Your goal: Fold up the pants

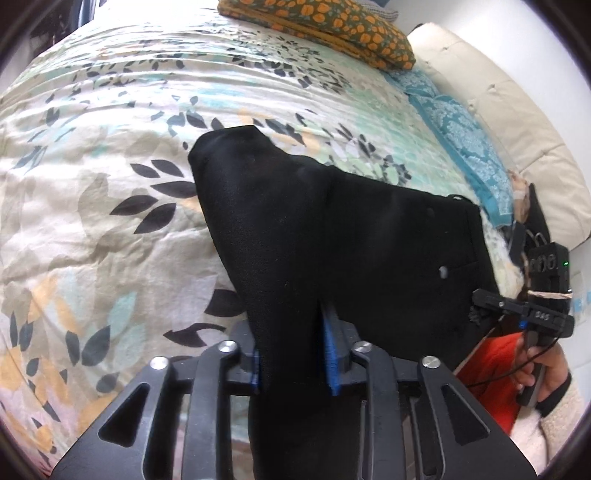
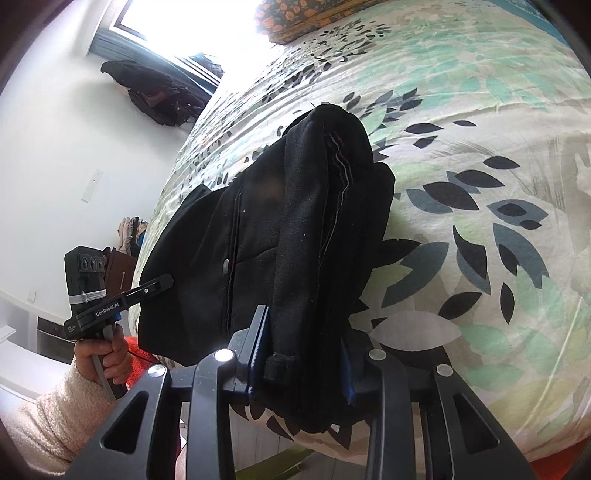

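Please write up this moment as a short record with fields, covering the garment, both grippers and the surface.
garment: black pants, bunched, held up over the bed
left gripper: jaws shut on pants fabric
right gripper: jaws shut on a thick gathered part of the pants
surface: bed with leaf-print cover
pillows: orange floral pillow and teal pillow by the headboard
fold state: not yet laid flat

Our black grippers, blue pads and fleecy cream sleeves

Our left gripper (image 1: 295,354) and right gripper (image 2: 301,358) have black slotted linkages, silver round-headed bolts and blue-edged fingers (image 1: 332,350); white lettering marks one handle, and our bare hand (image 2: 105,354) emerges from a cream sleeve (image 2: 55,413).
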The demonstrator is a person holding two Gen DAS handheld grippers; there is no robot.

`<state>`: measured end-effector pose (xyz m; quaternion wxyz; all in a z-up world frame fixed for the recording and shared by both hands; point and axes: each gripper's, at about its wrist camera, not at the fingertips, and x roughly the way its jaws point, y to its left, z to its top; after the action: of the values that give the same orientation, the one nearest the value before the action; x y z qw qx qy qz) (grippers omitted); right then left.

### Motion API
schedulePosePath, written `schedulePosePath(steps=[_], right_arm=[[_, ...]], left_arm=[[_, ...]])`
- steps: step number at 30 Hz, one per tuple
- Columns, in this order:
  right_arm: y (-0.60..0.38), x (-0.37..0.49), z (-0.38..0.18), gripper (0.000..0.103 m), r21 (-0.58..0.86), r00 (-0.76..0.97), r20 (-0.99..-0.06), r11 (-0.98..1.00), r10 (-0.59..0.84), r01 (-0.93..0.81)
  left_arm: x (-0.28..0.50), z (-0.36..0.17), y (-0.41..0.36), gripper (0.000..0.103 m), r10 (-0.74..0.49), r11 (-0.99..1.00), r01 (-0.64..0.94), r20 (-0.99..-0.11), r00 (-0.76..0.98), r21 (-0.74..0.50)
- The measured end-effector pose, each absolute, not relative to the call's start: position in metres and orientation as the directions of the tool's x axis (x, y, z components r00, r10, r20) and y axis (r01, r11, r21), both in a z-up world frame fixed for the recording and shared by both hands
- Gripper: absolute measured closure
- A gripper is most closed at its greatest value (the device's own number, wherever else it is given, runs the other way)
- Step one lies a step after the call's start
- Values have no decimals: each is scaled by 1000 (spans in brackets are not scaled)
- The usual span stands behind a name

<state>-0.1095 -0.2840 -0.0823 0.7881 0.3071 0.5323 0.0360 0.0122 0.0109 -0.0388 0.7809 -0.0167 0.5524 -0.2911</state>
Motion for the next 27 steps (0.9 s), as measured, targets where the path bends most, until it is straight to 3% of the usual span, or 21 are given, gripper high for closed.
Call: schedulePosePath(steps=[2,3,4,7,11,14,16,22,27], right_arm=[[-284,-107,-86,37,478,412,-846,823,337,308],[-284,-107,-85,4,421,393,-876,843,280,337],[-284,-109,-83,0,355,380,-901,862,211,362],[-290,-118,-62,0,235,398,-915,888,64,397],[-288,-131,1,0,162,493,-868,903,-62,398],[-270,-132,57,0,51,538,-828,935,-157,350],[-254,-133,91,0,-29,552,-807,948,-209,316],[-200,-150,155,0,-157,564,-765,940,-310,303],[-156,-173,149,0,-205,550,-752,922,-363,328]], left_arm=[[11,-38,13,39,-375,882,404,-879,294,-241],[8,-33,16,32,-337,901,389,-877,343,-194],[5,-26,20,29,-314,911,379,-869,383,-162],[-8,11,32,21,-259,929,363,-832,491,-75],[-35,76,40,5,-226,932,362,-726,650,34],[-62,124,35,3,-161,938,314,-622,767,145],[-75,146,29,3,-145,936,306,-601,786,175],[-116,178,22,2,-194,944,321,-661,724,74],[-137,162,10,2,-60,946,263,-696,716,189]])
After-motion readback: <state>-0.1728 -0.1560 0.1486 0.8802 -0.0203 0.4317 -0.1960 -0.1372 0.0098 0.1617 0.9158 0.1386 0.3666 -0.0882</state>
